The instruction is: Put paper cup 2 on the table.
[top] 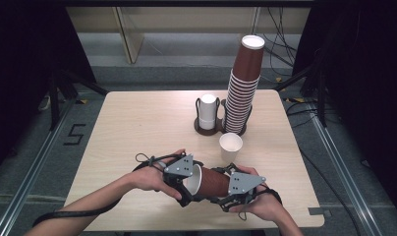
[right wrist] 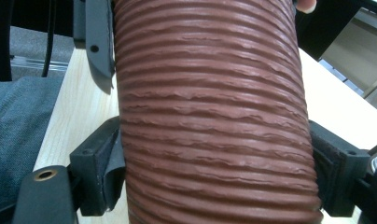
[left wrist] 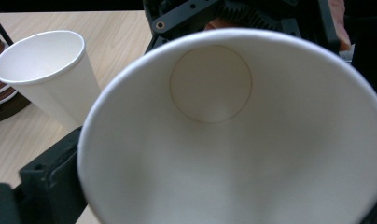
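Your forearms are bare, with no sleeves showing in the high view. Your left gripper [top: 186, 183] and your right gripper [top: 225, 196] are both black, skeletal frames of struts and links, and each carries 1 grey three-cornered plate on top, dotted with small dark screw holes. A black cable trails back from each gripper along your arm. Seen close in the right gripper view, the 2 jaws are blocky black pieces with dark pads [right wrist: 113, 170] on their inner faces, small round screw holes, and 1 brass-coloured insert at the lower left. Toothed black gearing shows in the left gripper view.
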The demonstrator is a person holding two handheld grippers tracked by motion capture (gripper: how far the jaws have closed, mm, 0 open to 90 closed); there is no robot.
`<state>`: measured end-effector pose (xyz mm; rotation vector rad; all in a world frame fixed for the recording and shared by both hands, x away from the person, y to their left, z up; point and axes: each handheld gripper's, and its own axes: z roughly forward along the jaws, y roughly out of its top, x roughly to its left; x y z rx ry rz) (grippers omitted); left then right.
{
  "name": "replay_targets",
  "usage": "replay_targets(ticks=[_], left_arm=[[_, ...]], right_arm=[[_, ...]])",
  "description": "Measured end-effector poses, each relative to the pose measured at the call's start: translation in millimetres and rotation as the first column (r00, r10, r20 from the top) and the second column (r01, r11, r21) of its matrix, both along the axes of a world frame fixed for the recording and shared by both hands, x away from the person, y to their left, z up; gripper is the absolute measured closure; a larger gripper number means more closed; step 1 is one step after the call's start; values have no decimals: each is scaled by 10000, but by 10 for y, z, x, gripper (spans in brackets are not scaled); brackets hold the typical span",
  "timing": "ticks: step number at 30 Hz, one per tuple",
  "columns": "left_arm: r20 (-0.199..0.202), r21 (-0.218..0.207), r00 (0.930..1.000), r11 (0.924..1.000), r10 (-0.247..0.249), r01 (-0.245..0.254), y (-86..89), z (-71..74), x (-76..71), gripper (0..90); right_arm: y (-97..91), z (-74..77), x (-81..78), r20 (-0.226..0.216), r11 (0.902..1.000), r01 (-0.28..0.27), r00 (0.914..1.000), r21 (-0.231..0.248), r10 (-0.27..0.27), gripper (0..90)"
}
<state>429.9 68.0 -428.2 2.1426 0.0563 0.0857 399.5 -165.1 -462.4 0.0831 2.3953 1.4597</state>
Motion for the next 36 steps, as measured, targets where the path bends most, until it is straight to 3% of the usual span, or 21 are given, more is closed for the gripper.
replay_targets(ticks=[2, 6, 7, 14, 17, 19, 22, 24, 28, 30, 31, 33, 35, 36], left_arm=[[6, -105, 10000, 9999, 2, -2, -11, -1, -15, 49], [101, -130, 9999, 9999, 39, -37, -7, 5, -16, 65], [179, -104, 9998, 9999, 54, -52, -7, 5, -18, 67], [453, 250, 9989, 9996, 89, -100, -12, 26, -39, 92], [735, 502, 9973, 9987, 41, -78, -25, 41, -45, 96], [913, 821, 9958, 9966, 14, -89, -40, 60, -54, 96], [1473, 1364, 9890, 9906, -131, -73, -74, 90, -70, 96], [1839, 2060, 9821, 9786, -399, 12, -87, 133, -66, 95], [2289, 2920, 9719, 9563, -552, -144, -108, 193, -50, 94], [2345, 3249, 9700, 9456, -635, -166, -115, 210, -37, 93], [2504, 3632, 9645, 9316, -838, -133, -117, 225, -27, 93], [2569, 4091, 9609, 9124, -1031, -114, -130, 229, -23, 93], [2494, 4473, 9608, 8944, -1215, -30, -145, 228, -24, 92], [2495, 4556, 9601, 8902, -1262, -14, -151, 223, -23, 92]], right_arm=[[1, 1, 19, 254, 10000, -59, 9997, -31, 60, 193], [4, -9, 13, -9, 10000, -19, 10000, -12, 19, 193], [7, -6, 24, 212, 10000, -15, 9998, -43, 16, 193], [46, -24, 28, 75, 9997, 61, 10000, -225, -59, 195], [62, -26, 36, 222, 9993, 88, 9997, -366, -80, 195], [80, -33, 25, -18, 9988, 217, 9998, -444, -218, 193], [114, -38, 34, 92, 9967, 468, 9989, -671, -462, 177], [133, -56, 33, -113, 9937, 675, 9976, -894, -688, 150], [127, -110, 48, -216, 9875, 1005, 9944, -1210, -1039, 105], [114, -126, 59, -250, 9837, 1139, 9926, -1393, -1185, 85], [108, -129, 63, -192, 9811, 1243, 9915, -1483, -1285, 80], [97, -149, 70, -324, 9775, 1359, 9892, -1615, -1429, 76], [92, -152, 75, -305, 9781, 1443, 9881, -1500, -1505, 72], [100, -147, 75, -254, 9799, 1394, 9892, -1429, -1445, 73]])
